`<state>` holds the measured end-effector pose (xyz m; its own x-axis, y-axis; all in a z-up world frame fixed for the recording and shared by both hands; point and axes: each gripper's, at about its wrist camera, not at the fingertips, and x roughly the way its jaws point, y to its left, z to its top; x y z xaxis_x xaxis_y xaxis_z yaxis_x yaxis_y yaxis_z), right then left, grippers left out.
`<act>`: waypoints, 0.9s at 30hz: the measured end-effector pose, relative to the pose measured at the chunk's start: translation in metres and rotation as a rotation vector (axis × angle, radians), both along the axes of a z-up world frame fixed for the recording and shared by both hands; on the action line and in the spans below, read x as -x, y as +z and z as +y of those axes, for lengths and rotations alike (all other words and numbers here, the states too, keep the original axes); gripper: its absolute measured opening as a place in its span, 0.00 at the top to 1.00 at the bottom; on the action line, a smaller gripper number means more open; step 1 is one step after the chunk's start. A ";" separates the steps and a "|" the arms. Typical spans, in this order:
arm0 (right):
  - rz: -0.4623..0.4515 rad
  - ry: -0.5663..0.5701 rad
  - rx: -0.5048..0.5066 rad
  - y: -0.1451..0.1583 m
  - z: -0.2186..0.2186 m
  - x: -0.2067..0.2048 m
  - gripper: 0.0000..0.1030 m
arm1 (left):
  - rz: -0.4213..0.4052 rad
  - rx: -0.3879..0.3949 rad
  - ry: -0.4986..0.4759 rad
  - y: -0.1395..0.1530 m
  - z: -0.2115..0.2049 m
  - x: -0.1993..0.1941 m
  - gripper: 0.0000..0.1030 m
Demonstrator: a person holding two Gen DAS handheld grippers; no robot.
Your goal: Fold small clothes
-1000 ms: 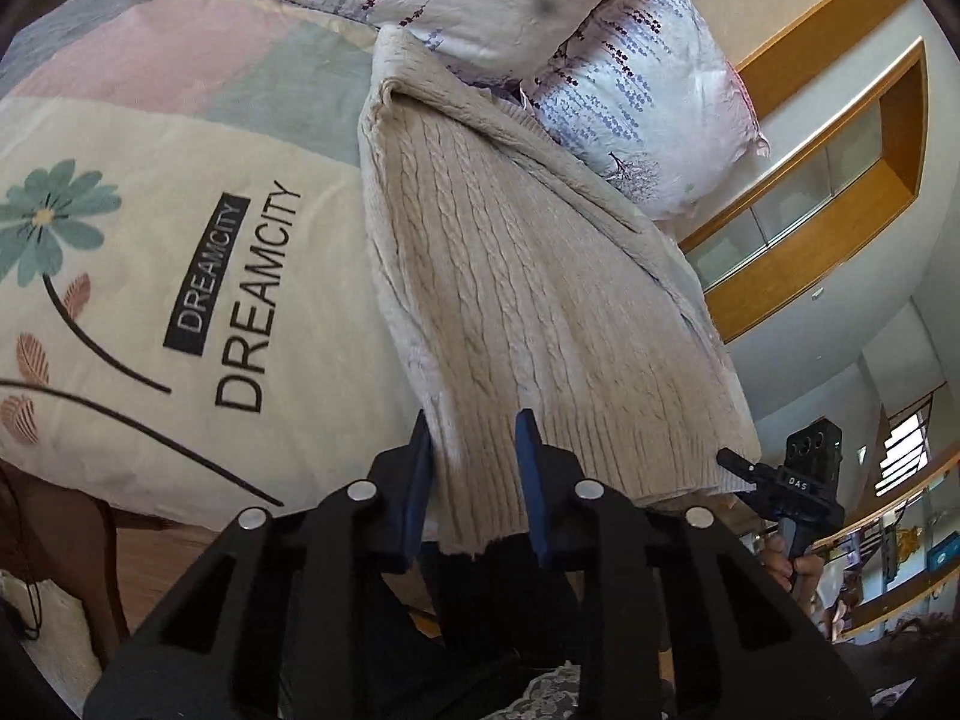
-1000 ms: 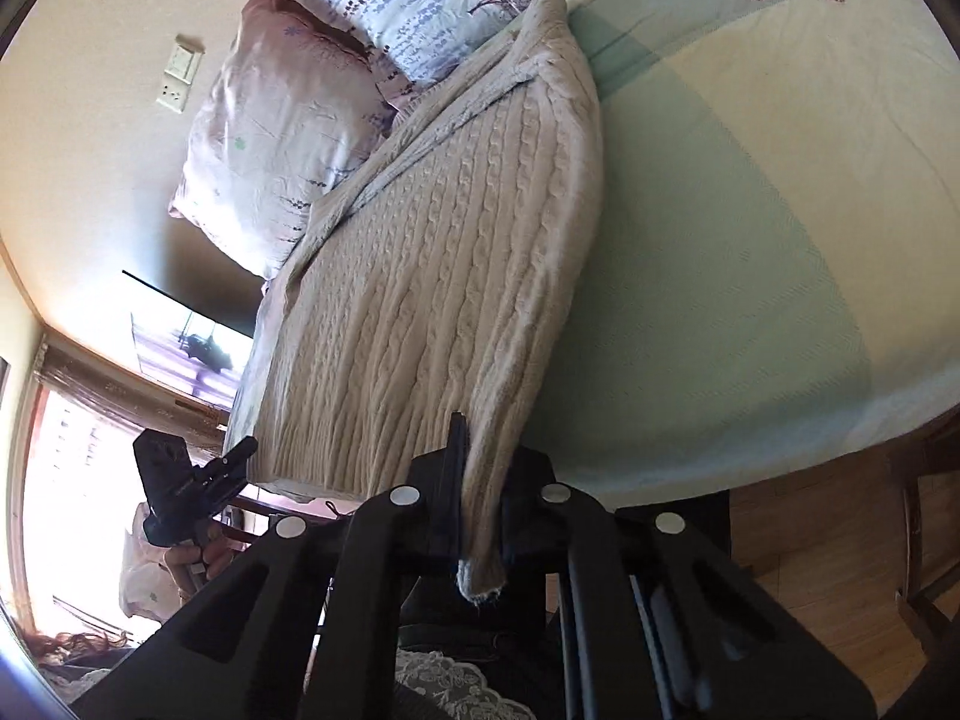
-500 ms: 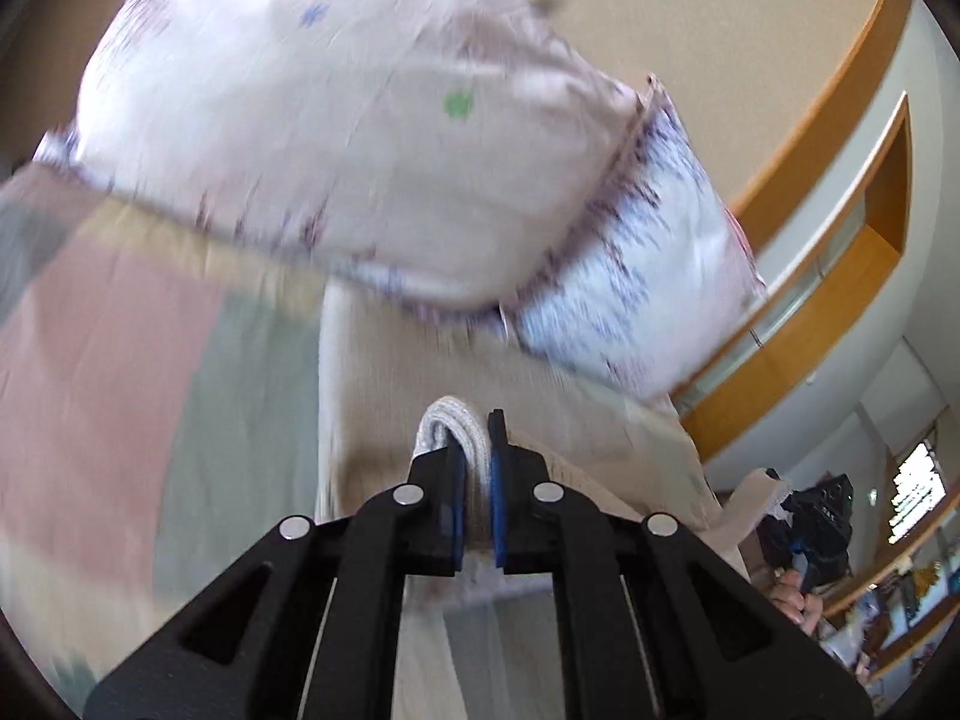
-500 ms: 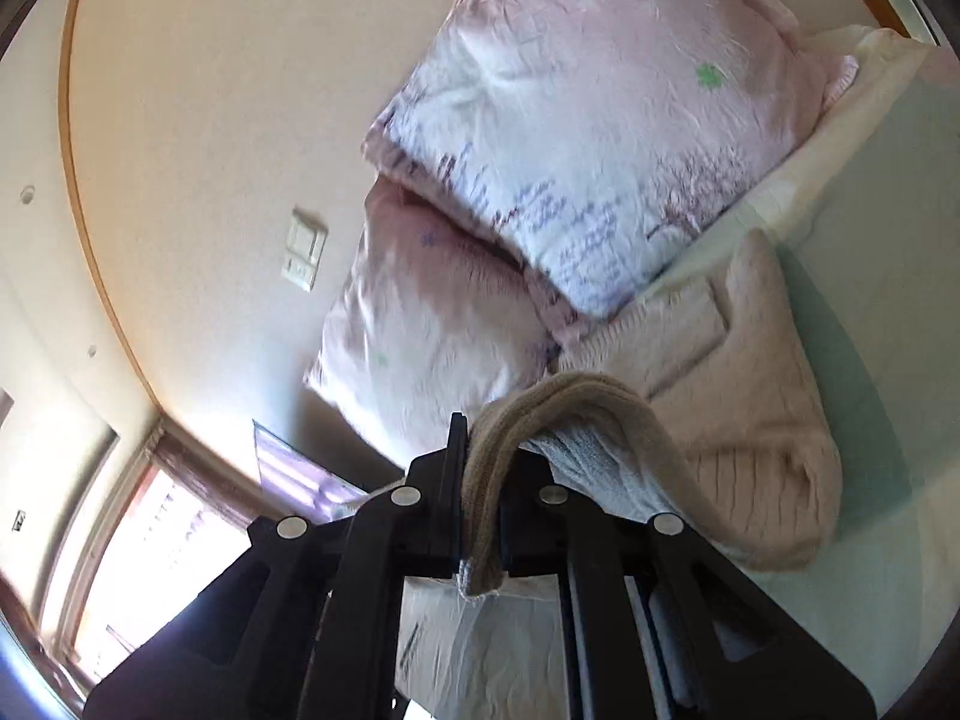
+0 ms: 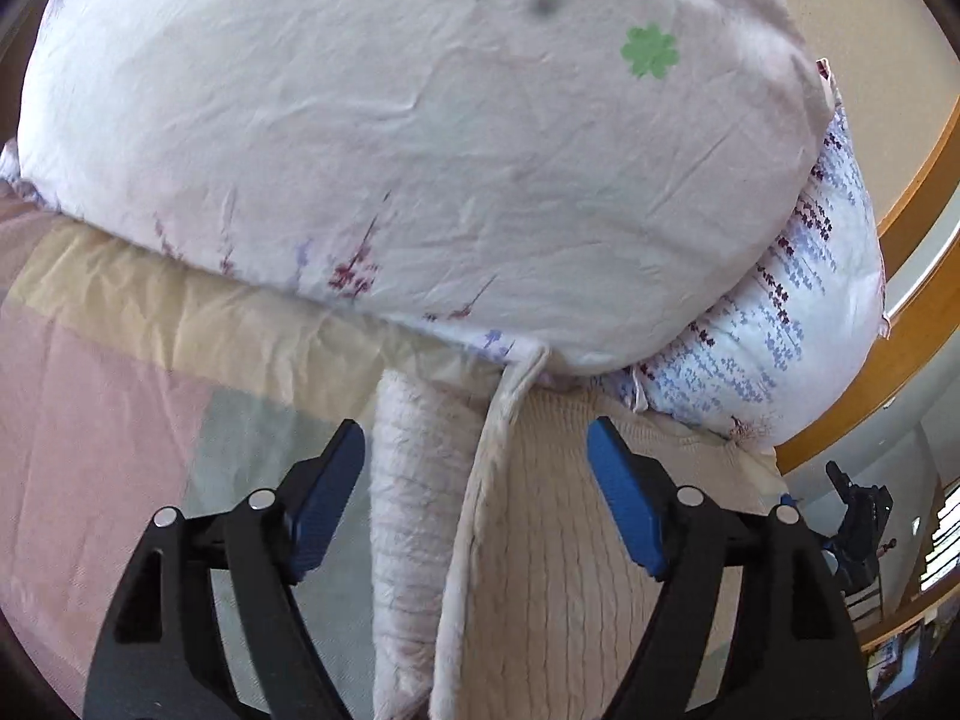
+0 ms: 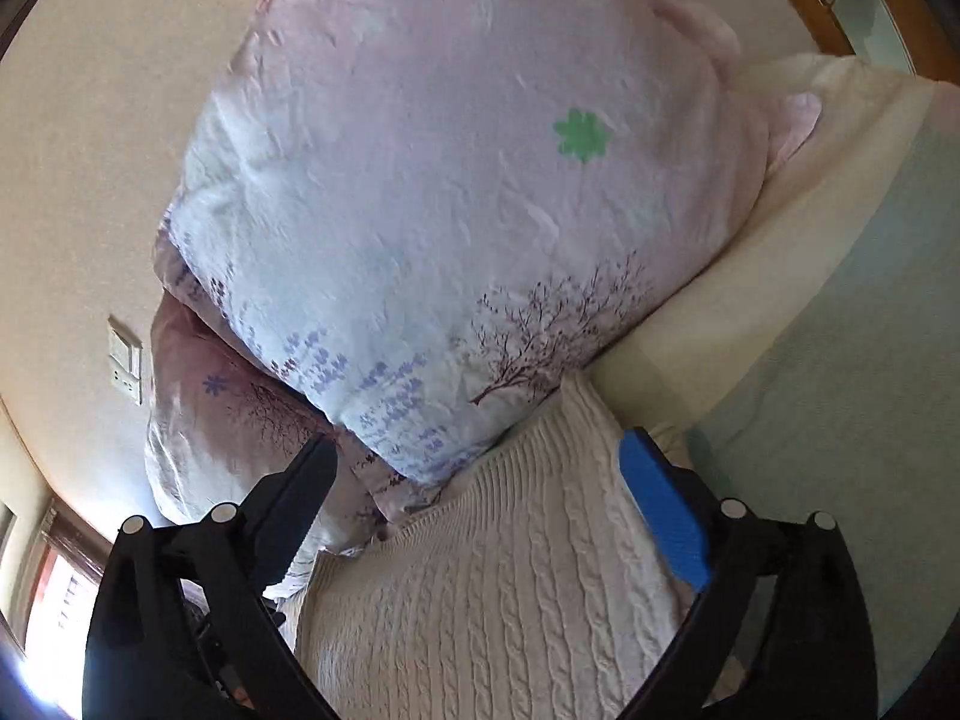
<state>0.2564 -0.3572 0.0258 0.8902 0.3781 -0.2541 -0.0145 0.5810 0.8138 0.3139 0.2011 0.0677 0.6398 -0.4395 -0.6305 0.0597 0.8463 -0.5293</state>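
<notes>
A beige cable-knit sweater (image 5: 540, 570) lies folded on the bed, its far end right against the pillows. My left gripper (image 5: 477, 456) is open, its blue pads on either side of the sweater's folded edge, holding nothing. In the right wrist view the sweater (image 6: 480, 588) fills the space between and below the fingers. My right gripper (image 6: 480, 462) is open and empty just above it, near the pillow's lower edge.
A large white-pink floral pillow (image 5: 390, 138) stands close ahead, a second one (image 5: 798, 324) beside it; they also show in the right wrist view (image 6: 456, 192). The pastel duvet (image 5: 90, 420) spreads left. A wall (image 6: 90, 150) with a switch plate (image 6: 125, 366) is behind.
Both grippers carried the sweater's near hem forward to the pillows, folding it over. Both have now opened and let the hem go.
</notes>
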 end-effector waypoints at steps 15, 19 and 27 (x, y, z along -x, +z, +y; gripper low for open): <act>-0.004 0.081 -0.064 -0.003 -0.002 -0.003 0.06 | 0.177 0.263 -0.028 -0.066 -0.004 0.000 0.77; -0.036 0.083 -0.087 0.005 -0.008 0.002 0.06 | 0.082 0.322 -0.108 -0.013 -0.051 0.007 0.79; -0.050 0.025 -0.107 0.010 -0.054 0.016 0.06 | 0.015 0.614 -0.511 0.033 -0.280 -0.032 0.63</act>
<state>0.2407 -0.4113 0.0358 0.8907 0.4232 -0.1662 -0.0705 0.4896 0.8691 0.3463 -0.0793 0.1004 0.2589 -0.9475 -0.1876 0.3503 0.2731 -0.8959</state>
